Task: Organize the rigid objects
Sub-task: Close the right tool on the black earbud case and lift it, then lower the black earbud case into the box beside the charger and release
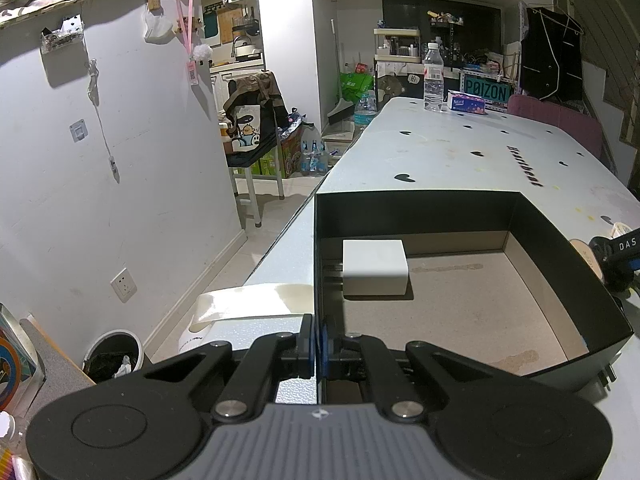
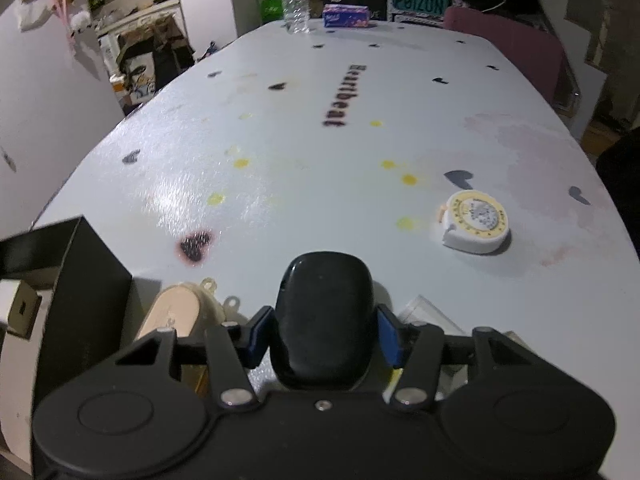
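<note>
A black open box [image 1: 560, 264] with a brown floor sits at the table's left edge. A white block [image 1: 375, 267] lies inside it at the back left. My left gripper [image 1: 317, 350] is shut on the box's left wall. My right gripper [image 2: 323, 334] is shut on a glossy black oval case [image 2: 326, 316], held just above the table to the right of the box [image 2: 80, 280]. A round white and yellow tape measure [image 2: 476, 222] lies on the table to the right. A beige object [image 2: 180, 312] lies between the box and the case.
The white table [image 2: 320, 152] has black hearts and yellow stains. A water bottle [image 1: 433, 78] and a tissue pack [image 1: 466, 102] stand at its far end. A clear plastic piece [image 2: 430, 312] lies by the right gripper. A pink chair [image 2: 508, 40] stands at the far right.
</note>
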